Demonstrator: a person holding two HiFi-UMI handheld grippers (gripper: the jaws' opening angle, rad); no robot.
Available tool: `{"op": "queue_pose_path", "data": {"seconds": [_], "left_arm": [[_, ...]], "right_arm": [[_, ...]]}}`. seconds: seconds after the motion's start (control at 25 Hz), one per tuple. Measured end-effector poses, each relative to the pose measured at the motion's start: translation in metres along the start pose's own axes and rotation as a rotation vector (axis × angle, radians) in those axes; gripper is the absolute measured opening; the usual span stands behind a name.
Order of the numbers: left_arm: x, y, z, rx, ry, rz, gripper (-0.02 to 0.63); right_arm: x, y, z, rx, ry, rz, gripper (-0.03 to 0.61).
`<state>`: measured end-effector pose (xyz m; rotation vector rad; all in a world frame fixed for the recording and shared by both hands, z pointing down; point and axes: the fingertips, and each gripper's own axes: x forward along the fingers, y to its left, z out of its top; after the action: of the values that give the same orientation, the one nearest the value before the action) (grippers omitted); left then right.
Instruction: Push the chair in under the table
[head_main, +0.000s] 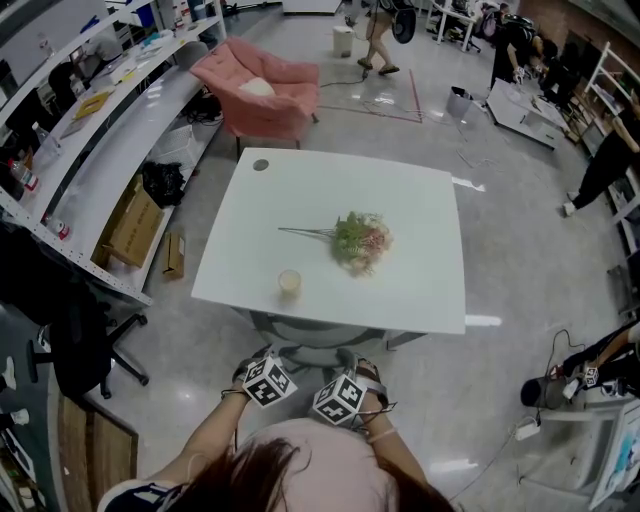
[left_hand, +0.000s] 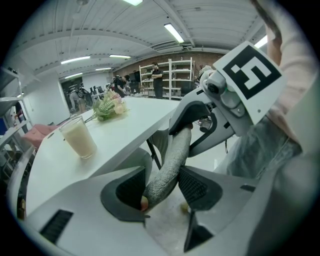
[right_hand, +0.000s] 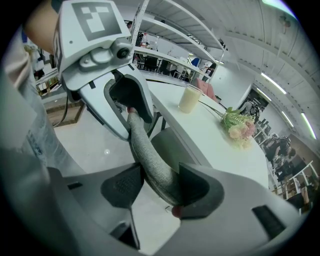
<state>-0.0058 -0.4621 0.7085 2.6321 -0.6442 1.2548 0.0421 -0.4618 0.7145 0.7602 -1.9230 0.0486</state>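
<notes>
We see the left hand-held gripper (left_hand: 164, 190) and right hand-held gripper (right_hand: 159, 186) each clamped on the chair (left_hand: 174, 155) back's top edge; the seat lies ahead of them, partly under the counter (left_hand: 120, 132); uneven pushing could ram a counter leg and jolt the glass (left_hand: 78, 136) beyond; the curved edge might slip free.

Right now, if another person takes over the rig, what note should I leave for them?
Left gripper: shut on the chair back.
Right gripper: shut on the same back, beside the left one.
Chair: at the near edge of the table. The seat seems partly under it and the back is outside.
On the table: glass, flowers.
Done: both grips taken.
Left: push the chair in fully, then release.
</notes>
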Motion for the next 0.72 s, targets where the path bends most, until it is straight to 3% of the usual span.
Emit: {"op": "queue_pose_path", "data": {"seconds": [0.72], "left_arm": [[0.0027,0.0079,0.0025,-0.012,0.004,-0.001,0.212]], "right_arm": [[0.0042,-0.0064,0.0030,-0.003,-0.012,-0.004,0.219]]}}
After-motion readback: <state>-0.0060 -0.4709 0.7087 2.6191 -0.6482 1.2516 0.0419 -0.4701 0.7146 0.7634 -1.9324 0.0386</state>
